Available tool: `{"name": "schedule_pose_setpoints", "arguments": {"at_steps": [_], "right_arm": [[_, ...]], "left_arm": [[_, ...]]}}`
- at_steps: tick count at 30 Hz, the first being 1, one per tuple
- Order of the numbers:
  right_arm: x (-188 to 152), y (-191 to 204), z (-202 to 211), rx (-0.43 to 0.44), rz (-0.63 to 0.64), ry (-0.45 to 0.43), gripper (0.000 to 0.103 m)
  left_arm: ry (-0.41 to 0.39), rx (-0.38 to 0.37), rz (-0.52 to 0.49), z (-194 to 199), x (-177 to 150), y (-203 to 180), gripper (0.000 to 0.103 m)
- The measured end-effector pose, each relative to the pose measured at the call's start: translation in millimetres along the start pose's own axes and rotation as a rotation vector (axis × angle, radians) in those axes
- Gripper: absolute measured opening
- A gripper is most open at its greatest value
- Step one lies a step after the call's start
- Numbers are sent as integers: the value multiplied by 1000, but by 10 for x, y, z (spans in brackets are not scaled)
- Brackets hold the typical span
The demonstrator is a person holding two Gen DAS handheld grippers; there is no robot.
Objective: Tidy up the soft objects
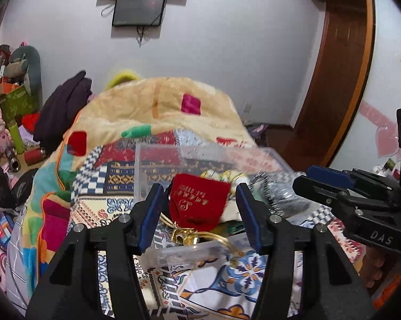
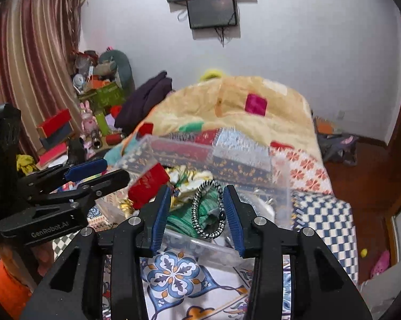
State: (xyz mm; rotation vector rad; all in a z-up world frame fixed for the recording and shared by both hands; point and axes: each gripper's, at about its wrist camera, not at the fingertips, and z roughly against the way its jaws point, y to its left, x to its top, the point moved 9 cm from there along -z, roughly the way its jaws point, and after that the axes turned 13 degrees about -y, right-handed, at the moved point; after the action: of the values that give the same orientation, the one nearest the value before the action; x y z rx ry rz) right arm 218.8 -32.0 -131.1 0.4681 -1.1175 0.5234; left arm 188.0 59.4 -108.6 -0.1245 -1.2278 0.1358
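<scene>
A clear plastic box (image 1: 157,170) sits on the patterned bed cover and also shows in the right wrist view (image 2: 280,186). In it lie a red velvet pouch (image 1: 197,202) with a gold cord, a green cloth (image 2: 184,221), a white-and-yellow fabric (image 2: 187,178) and a black-and-white braided band (image 2: 208,213). The pouch also shows in the right wrist view (image 2: 148,184). My left gripper (image 1: 199,213) is open and empty, its jaws on either side of the pouch just above the box. My right gripper (image 2: 197,213) is open and empty over the braided band.
A cream fleece blanket (image 1: 147,106) with coloured patches is heaped behind the box. A dark garment (image 1: 64,104) lies at its left. Boxes and toys (image 2: 99,93) crowd the far left by the curtain. A wooden door (image 1: 341,61) stands at the right.
</scene>
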Motion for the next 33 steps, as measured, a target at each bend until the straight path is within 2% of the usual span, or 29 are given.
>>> {"name": "schedule_pose_setpoints", "arguments": {"at_steps": [7, 13, 19, 23, 33], "right_arm": [[251, 57, 386, -17, 33, -110, 41], [315, 126, 696, -47, 66, -186, 57], [258, 128, 901, -66, 51, -240, 81], [202, 114, 925, -70, 47, -246, 82], [173, 65, 971, -66, 21, -261, 83]], "left_arm": [[-116, -29, -26, 489, 314, -182, 56], [-193, -38, -80, 870, 389, -364, 67], [-229, -49, -101, 1059, 351, -492, 78], [-248, -48, -95, 1105, 328, -499, 88], [-259, -38, -83, 1134, 279, -474, 94]]}}
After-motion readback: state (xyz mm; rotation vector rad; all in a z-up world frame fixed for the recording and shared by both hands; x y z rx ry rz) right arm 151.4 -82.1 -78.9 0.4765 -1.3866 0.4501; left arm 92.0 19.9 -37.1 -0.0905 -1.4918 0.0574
